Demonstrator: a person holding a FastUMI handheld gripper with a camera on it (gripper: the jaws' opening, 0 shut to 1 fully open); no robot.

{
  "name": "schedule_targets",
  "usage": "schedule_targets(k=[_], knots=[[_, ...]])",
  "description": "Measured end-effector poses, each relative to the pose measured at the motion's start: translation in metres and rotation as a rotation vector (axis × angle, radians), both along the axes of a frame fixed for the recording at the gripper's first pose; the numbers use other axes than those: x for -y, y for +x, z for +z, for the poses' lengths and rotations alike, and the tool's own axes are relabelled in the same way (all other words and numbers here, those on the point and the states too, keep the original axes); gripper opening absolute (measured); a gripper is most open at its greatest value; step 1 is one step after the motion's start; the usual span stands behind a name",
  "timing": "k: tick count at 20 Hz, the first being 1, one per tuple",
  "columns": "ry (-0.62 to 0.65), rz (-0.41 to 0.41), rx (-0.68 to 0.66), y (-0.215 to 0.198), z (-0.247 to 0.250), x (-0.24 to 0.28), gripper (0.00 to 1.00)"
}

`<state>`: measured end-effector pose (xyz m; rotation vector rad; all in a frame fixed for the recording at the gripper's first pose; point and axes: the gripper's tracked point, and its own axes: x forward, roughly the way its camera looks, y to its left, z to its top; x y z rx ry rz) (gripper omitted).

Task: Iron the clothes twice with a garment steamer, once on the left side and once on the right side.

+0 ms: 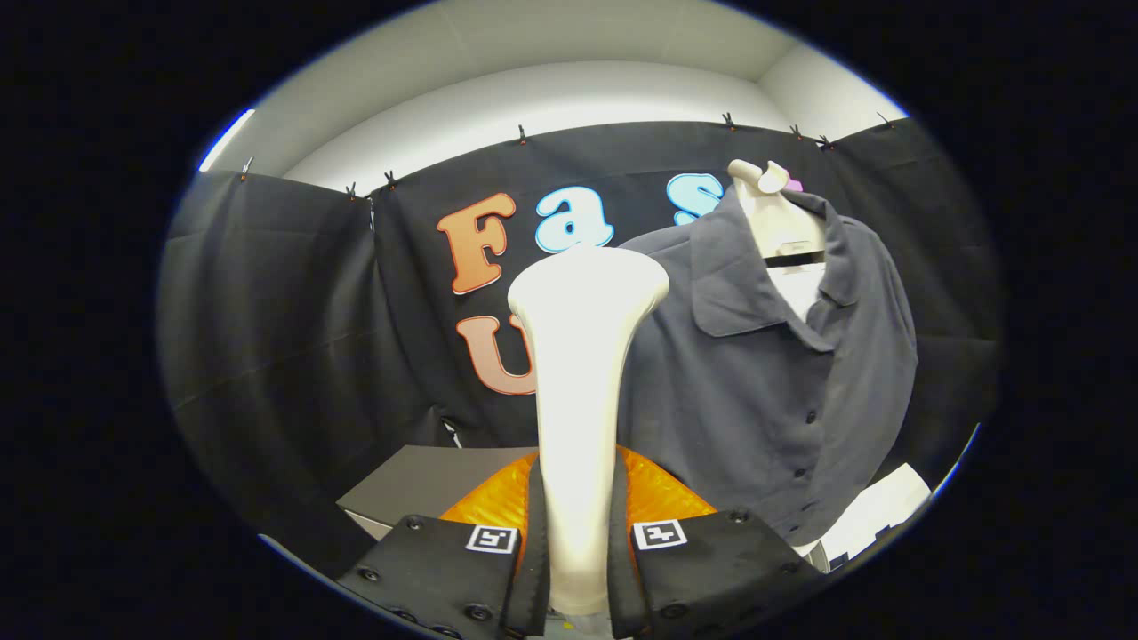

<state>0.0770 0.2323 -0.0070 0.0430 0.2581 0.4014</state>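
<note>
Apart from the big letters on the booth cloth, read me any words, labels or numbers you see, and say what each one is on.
No readable words or numbers.
Tongs, shut on the white steamer: each finger carries a square black-and-white marker, a pattern rather than text.
Grey shirt on its mannequin: no print or label to read.

**Steamer upright, shirt hanging to its right**

The garment steamer [578, 400] is a white, glossy handheld piece standing upright, narrow along its handle and flaring to a broad rounded head at the top. Both fingers of the gripper [578, 569] press its lower handle from either side. Beyond it and to the right hangs a dark grey collared shirt [765, 373] on a pale mannequin bust, buttoned down the front, collar open, its cloth lightly creased.
</note>
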Motion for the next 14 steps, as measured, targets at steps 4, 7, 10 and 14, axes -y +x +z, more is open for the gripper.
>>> schedule_targets(k=[4, 7, 10, 14], knots=[[0.006, -0.039, 0.022, 0.012, 0.013, 0.051, 0.34], [0.010, -0.052, 0.024, 0.028, 0.015, 0.081, 0.34], [0.003, -0.044, 0.029, 0.044, 0.013, 0.103, 0.34], [-0.014, -0.019, 0.043, 0.066, 0.004, 0.114, 0.34]])
